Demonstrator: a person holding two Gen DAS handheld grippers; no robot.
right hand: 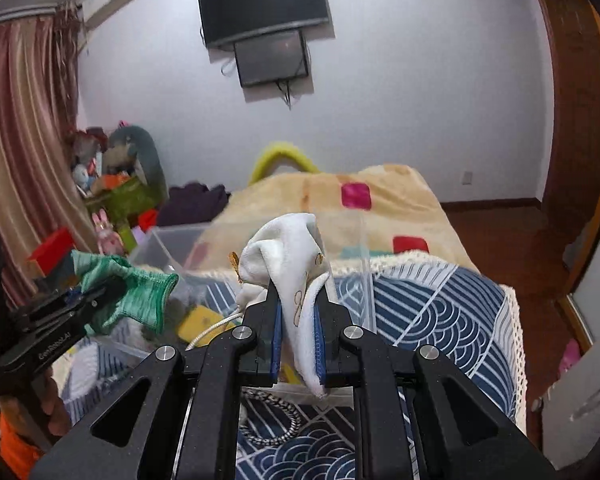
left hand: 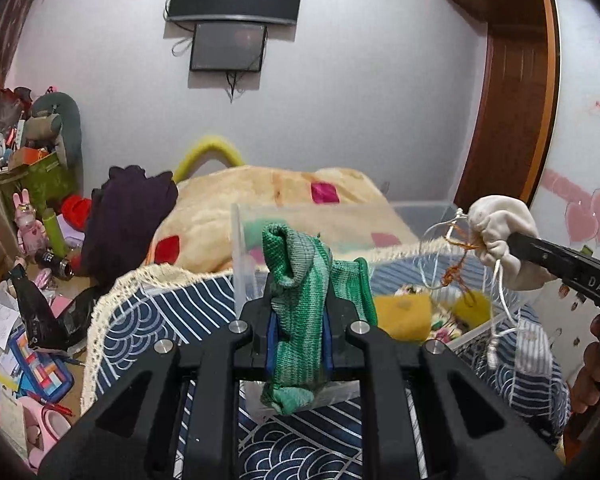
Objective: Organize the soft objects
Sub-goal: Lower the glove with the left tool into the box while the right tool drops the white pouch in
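Green knitted sock (left hand: 296,320) is clamped between the closed jaws of the left gripper (left hand: 298,344), its cuff standing above the fingertips and its toe hanging below. To the right, the white drawstring pouch (right hand: 296,280) is pinched the same way in the right gripper (right hand: 298,350), cords dangling. Both are held above the clear plastic bin (left hand: 340,210) on the patterned bedspread (left hand: 300,448). The carrying step appears to be in hand; next, each of the 2 items likely needs lowering into the bin before release.
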